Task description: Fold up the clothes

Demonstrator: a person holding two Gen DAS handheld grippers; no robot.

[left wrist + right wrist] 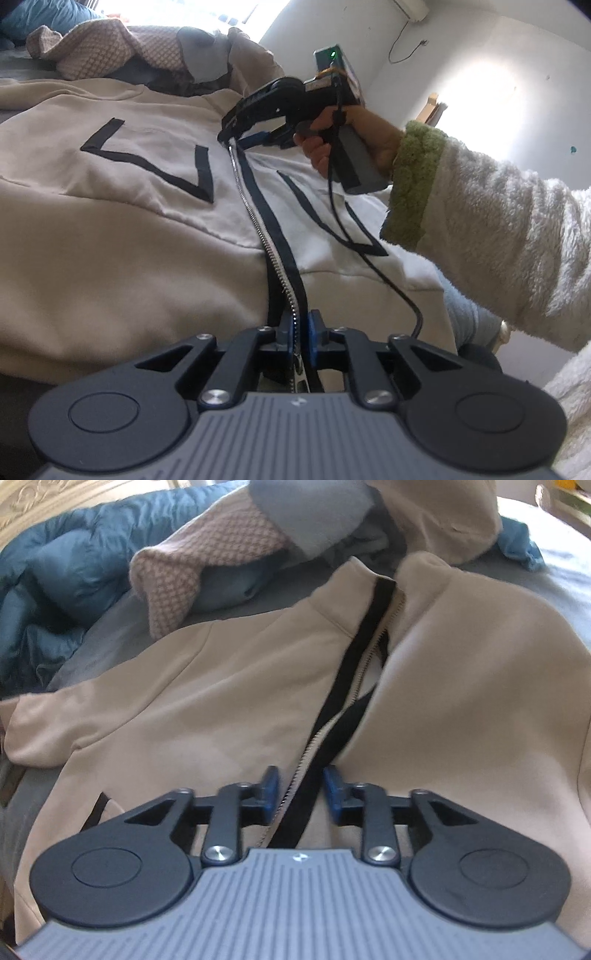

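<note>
Beige jacket (110,229), left gripper (300,330) jaws seemingly pinching zipper (258,225), right gripper (301,790) jaws apart.

The jacket (229,686) is made of soft, matt beige cloth, smooth and fleece-like, with flat black tape trim. Its zip (255,221) is formed of small shiny metal teeth. The sleeve (491,236) is seen as thick, shaggy white pile with a rough green cuff. The left gripper (300,332) and right gripper (301,790) are built of matt black plastic with bright metal screws, ribbed grey housings and blue pads. The quilt (55,572) is made of faintly glossy blue fabric.
</note>
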